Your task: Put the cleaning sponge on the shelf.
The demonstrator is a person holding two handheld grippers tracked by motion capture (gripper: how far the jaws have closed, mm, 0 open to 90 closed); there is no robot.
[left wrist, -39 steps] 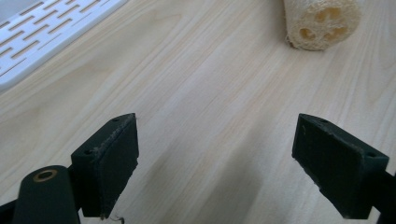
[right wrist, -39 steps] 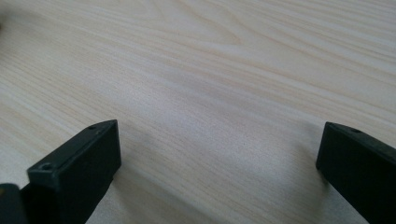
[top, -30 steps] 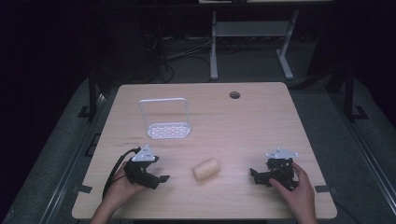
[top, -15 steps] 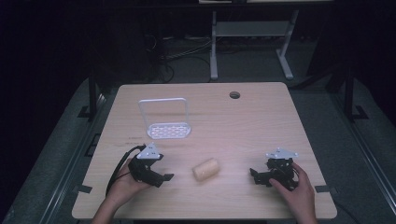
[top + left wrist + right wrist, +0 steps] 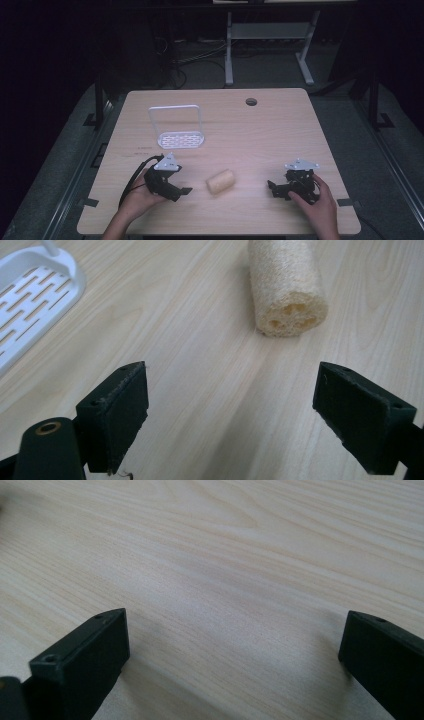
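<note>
Pale wooden table point(image 5: 280, 130): left gripper point(image 5: 181, 191), jaws wide, has edged right toward the beige cylindrical loofah point(image 5: 220, 181); grasp likely next.

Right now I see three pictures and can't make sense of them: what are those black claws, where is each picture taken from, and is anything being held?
No robot arm is here: a person sits at a wooden table with a hand-held two-jaw tool in each hand, the left gripper and the right gripper. One picture looks down from above the table. The other two come from small cameras riding on each tool, looking along its black jaws. On the table lie a loofah sponge, between the two tools, and a white slotted rack with a tall handle. Both pairs of jaws stand wide open and hold nothing. The left tool's camera looks toward the sponge.
</note>
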